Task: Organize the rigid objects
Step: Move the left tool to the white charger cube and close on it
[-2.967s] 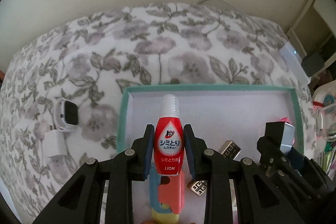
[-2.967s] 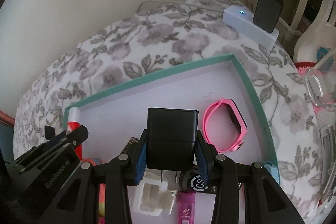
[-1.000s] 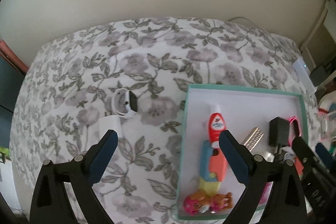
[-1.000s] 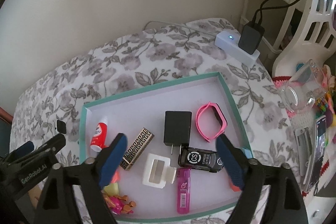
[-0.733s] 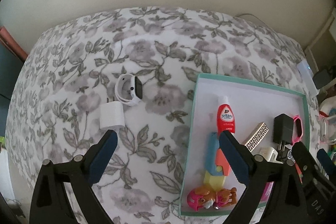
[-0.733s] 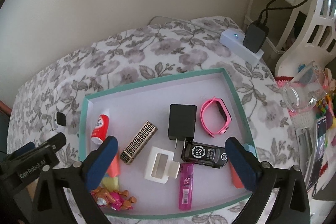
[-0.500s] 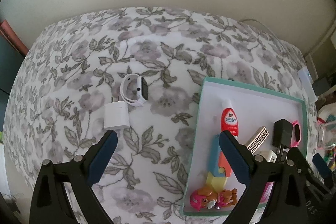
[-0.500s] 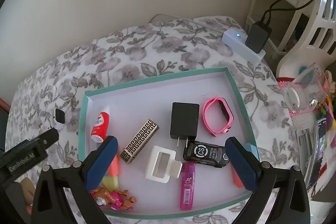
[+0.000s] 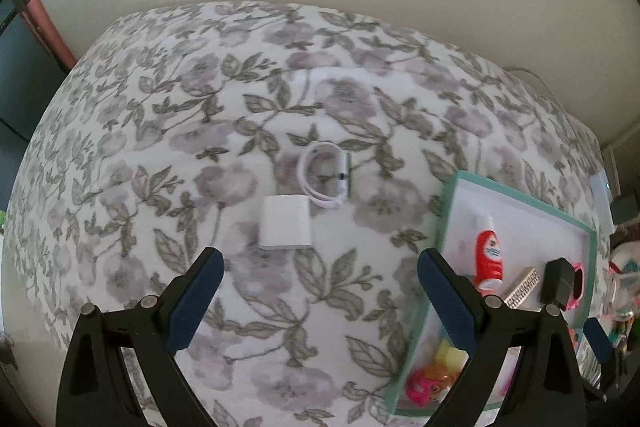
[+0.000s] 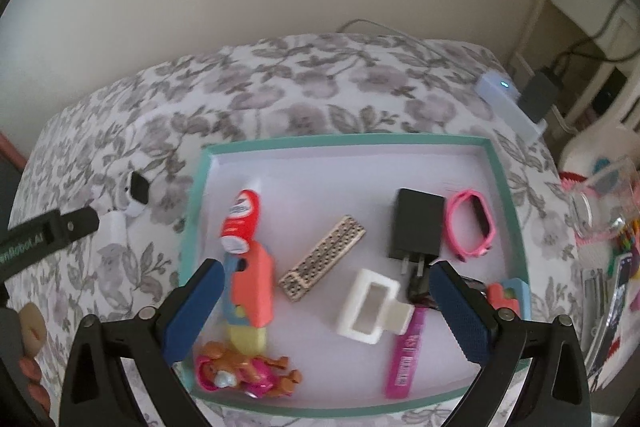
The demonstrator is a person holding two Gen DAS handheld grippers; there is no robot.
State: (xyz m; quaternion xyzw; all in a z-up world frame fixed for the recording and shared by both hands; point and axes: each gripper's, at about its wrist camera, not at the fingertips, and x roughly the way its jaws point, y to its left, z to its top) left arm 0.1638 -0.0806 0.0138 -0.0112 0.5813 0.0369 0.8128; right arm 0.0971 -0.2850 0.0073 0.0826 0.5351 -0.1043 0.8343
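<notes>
Left claw [image 9: 318, 267] spread wide, empty, over the floral bed [image 9: 160, 155]; right claw [image 10: 324, 297] spread too, above the tray [image 10: 344, 141]. White charger [image 9: 285, 221] & white watch [image 9: 326, 179] lie left of tray. Come straight down, centre the charger btwn pads, then pinch.

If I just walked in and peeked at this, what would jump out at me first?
Probably the shallow teal-rimmed tray on the flowery cloth, crammed with bright bits: a red squeeze bottle at its left, a pink wristband at its right, a small pink toy figure in the near corner. Outside it on the cloth, to the left, lie a white watch and a white square charger block.
</notes>
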